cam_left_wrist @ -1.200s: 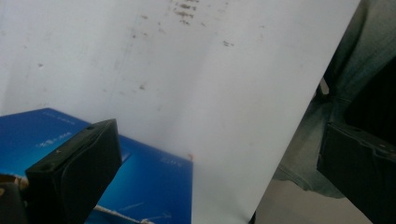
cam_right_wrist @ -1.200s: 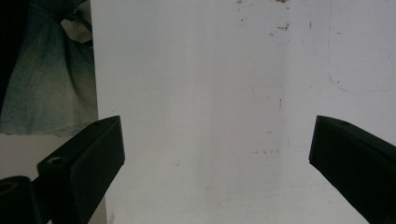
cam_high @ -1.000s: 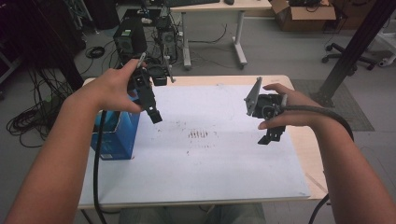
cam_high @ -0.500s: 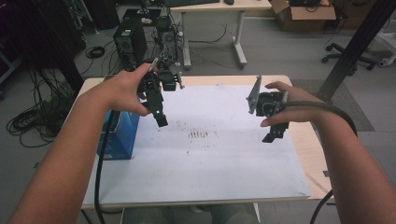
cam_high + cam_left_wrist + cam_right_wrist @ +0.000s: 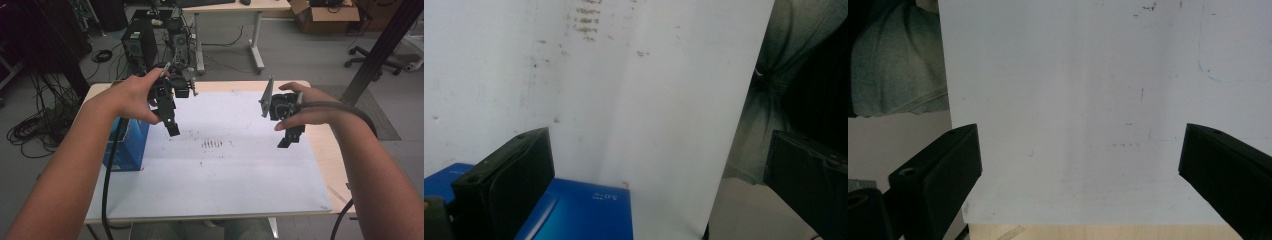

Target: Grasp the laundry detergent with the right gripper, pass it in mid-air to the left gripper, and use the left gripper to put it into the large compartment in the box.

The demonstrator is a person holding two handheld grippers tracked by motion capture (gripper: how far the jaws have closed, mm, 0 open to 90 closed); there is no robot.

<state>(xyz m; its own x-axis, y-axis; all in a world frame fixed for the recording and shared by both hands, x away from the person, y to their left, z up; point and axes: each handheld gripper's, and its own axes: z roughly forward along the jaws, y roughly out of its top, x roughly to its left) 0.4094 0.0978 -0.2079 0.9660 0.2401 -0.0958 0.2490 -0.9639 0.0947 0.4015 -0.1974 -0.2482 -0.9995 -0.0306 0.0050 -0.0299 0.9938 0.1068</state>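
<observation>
Jaws on both units stand wide apart and hold nothing. Left hand-held gripper (image 5: 172,127) hovers just beside the blue box (image 5: 127,147), which stands upright at the table's (image 5: 320,150) left edge, below and left of it; right hand-held gripper (image 5: 290,140) hangs well apart.

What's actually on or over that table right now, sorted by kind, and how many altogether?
Blue box: 1
White sheet covering the table: 1
Hand-held grippers: 2, the left gripper and the right gripper, both held above the sheet with jaws apart and nothing between them
Total: 4
</observation>
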